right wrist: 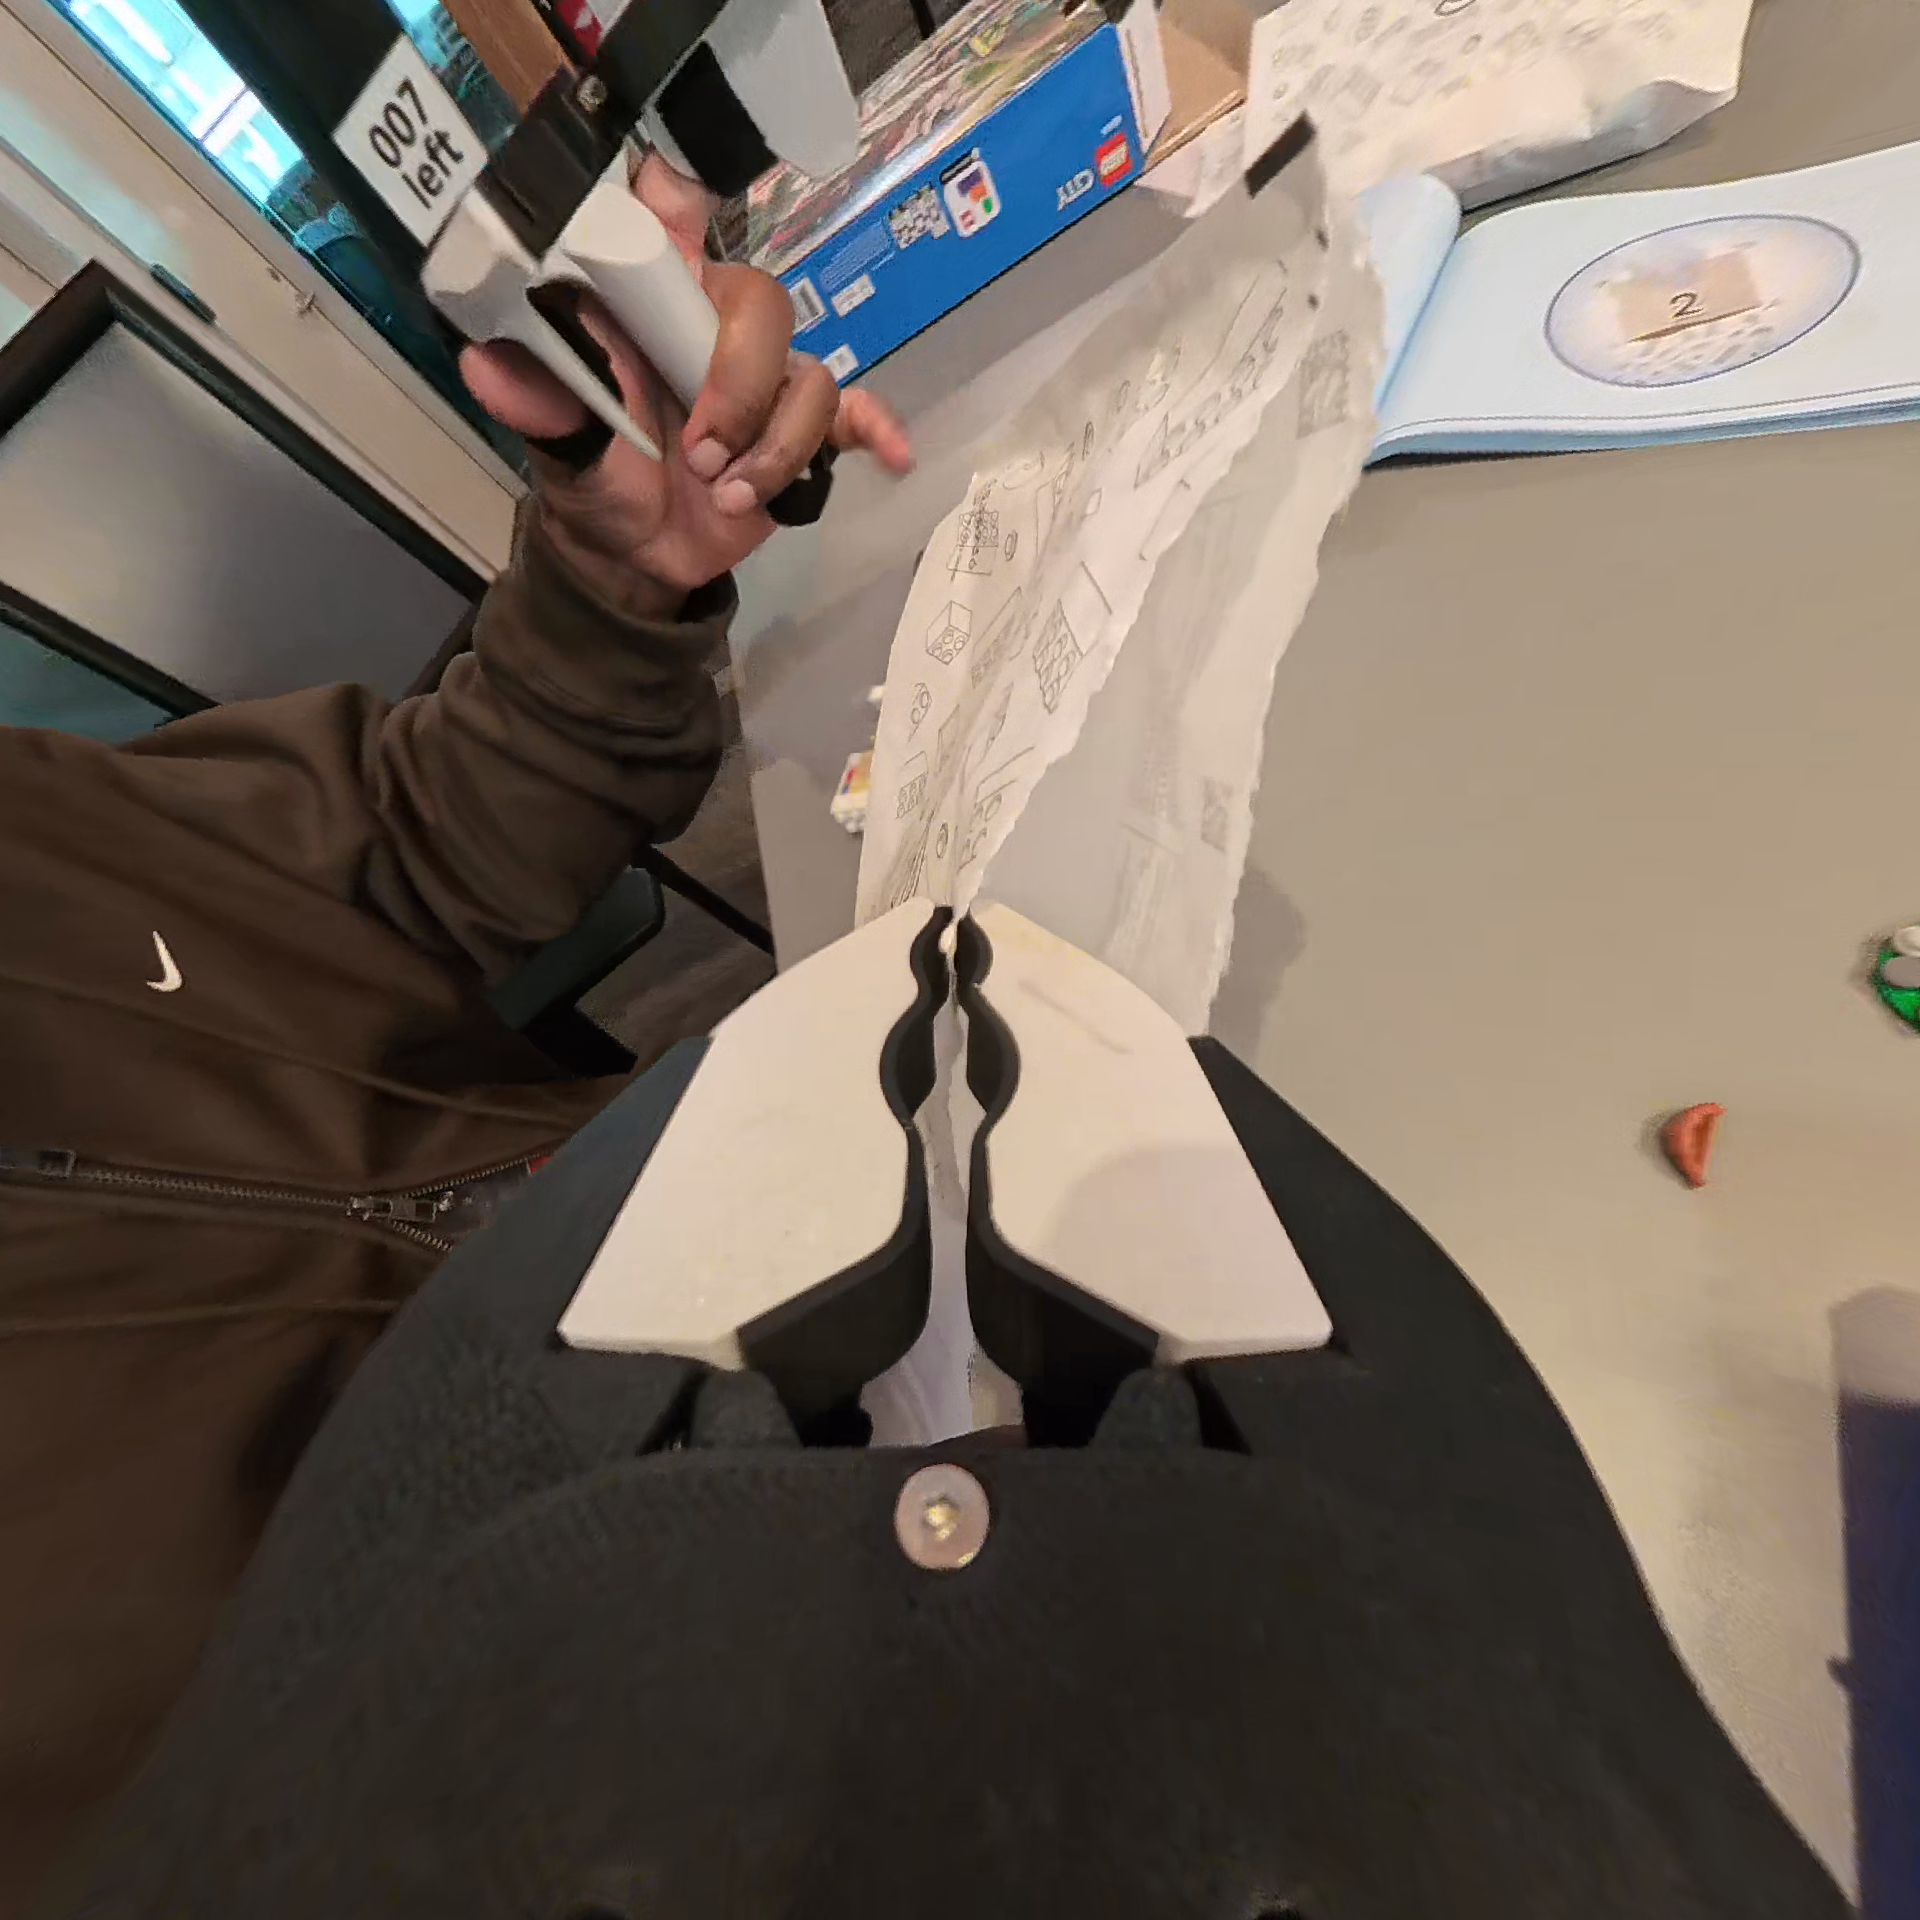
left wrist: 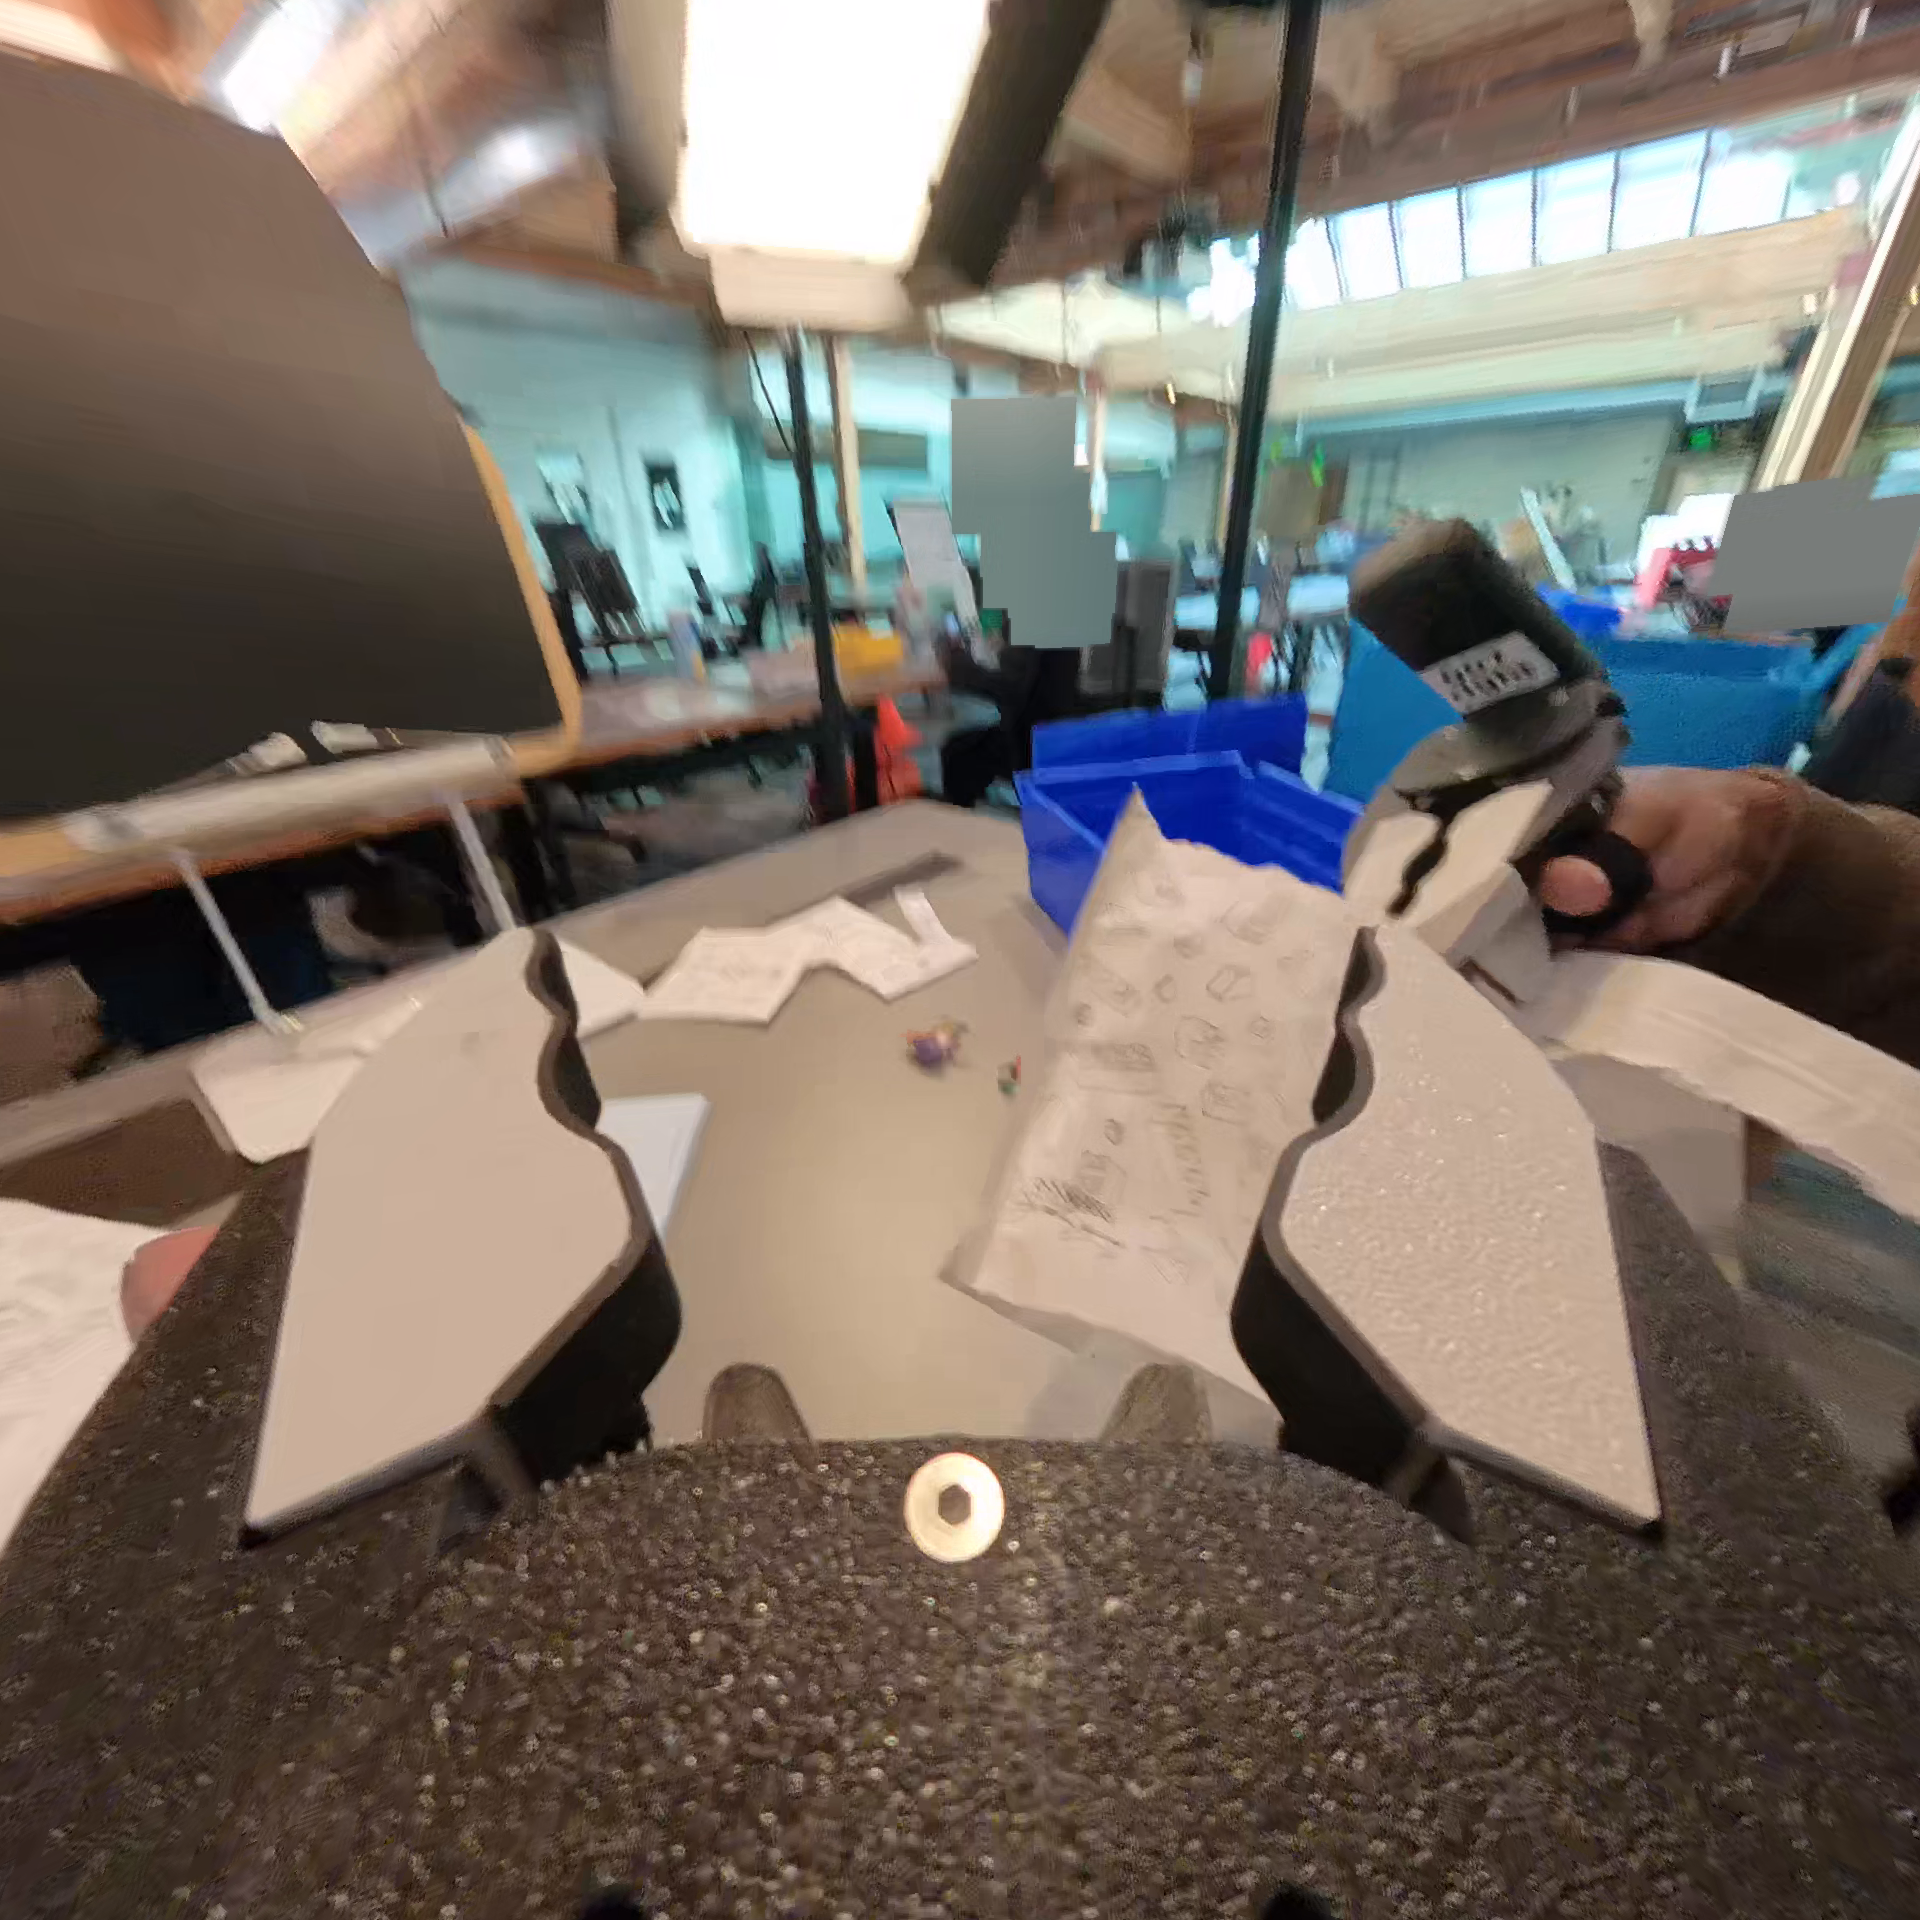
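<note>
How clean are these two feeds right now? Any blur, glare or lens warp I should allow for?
Left wrist view: the ceiling light is blown out, the background and the torn paper bag are smeared by motion, and straight edges bow from the wide lens. Right wrist view: sharper and evenly lit; the printing on the bag is crisp near the right gripper, though the far hand is slightly soft.

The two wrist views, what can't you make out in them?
- Small toy pieces on the table: left wrist view, too small and blurred to identify.
- Inside of the blue bin: left wrist view, hidden by its wall and the torn paper bag.
- Bag's far end: right wrist view, hidden behind the left gripper's black pad.
- Green piece: right wrist view, cut off by the right edge.
</note>
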`<control>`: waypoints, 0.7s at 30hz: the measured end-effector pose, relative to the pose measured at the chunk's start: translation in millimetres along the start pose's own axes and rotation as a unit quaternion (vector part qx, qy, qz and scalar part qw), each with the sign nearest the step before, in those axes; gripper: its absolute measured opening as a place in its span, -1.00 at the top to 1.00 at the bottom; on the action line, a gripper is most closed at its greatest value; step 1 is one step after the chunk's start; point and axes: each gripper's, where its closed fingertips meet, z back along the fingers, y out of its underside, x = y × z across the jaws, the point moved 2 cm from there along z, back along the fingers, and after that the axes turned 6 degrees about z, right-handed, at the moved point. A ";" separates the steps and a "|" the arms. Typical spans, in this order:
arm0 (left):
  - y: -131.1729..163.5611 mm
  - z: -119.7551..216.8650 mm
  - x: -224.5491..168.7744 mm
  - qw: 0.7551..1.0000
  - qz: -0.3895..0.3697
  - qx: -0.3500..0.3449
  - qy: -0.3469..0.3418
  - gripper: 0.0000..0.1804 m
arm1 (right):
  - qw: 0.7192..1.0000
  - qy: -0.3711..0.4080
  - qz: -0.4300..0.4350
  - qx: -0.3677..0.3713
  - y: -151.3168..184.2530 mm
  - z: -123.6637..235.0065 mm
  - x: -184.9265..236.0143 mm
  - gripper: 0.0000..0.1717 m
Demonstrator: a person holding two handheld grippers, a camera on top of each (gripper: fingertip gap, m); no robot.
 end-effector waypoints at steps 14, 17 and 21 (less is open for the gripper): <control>188.5 72.3 -36.6 0.822 -0.131 0.531 0.156 -0.32 | 0.999 -0.045 -0.011 0.020 7.0 -39.8 -66.2 1.00; 200.3 79.0 -24.7 0.801 -0.108 0.570 0.148 -0.14 | 0.998 -0.048 -0.004 0.039 15.1 -49.3 -70.7 1.00; 201.2 89.1 -13.0 0.800 -0.080 0.583 0.119 0.01 | 0.998 -0.051 -0.001 0.035 21.0 -50.6 -70.1 1.00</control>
